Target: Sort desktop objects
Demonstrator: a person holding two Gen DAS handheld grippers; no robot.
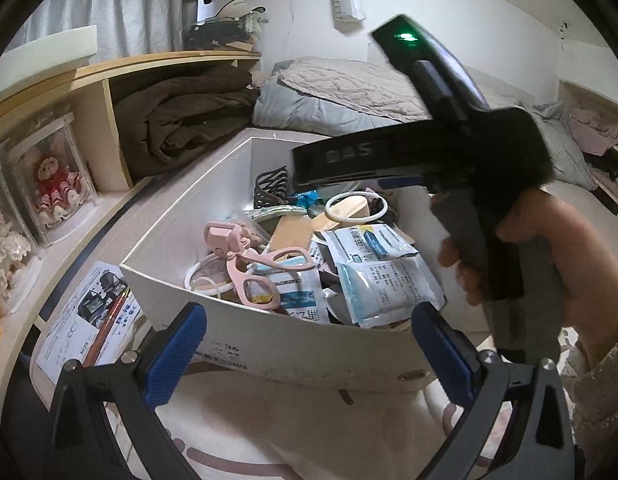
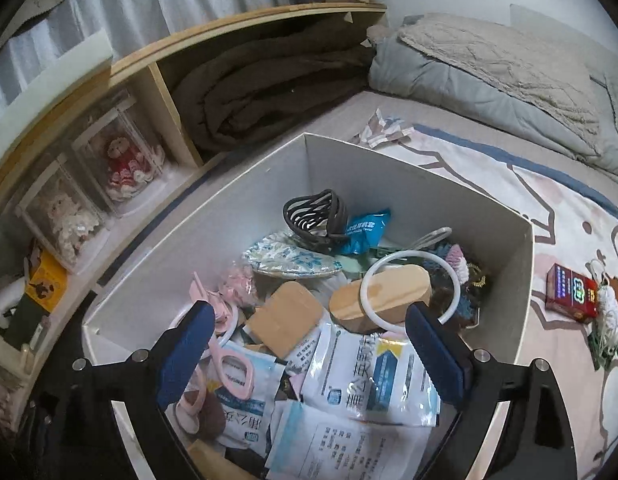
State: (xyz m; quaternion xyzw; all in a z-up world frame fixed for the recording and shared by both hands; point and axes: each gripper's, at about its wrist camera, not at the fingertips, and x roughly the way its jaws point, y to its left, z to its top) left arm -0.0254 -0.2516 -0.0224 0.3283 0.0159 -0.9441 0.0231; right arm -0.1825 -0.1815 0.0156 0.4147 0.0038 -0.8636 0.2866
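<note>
in the right wrist view, the right hand-held gripper [image 2: 307, 344] is held wide and empty over a white box [image 2: 389, 168] of clutter; the left hand-held gripper [image 1: 309, 340] is likewise spread, nothing gripped

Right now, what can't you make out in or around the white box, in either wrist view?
- Bottom of the white box: both views, buried under sachets and clutter.
- Wooden block, left wrist view: the right gripper's body covers most of it.
- Red box, right wrist view: label too small to read.
- Printed leaflet, left wrist view: partly behind the box wall and the left gripper.
</note>
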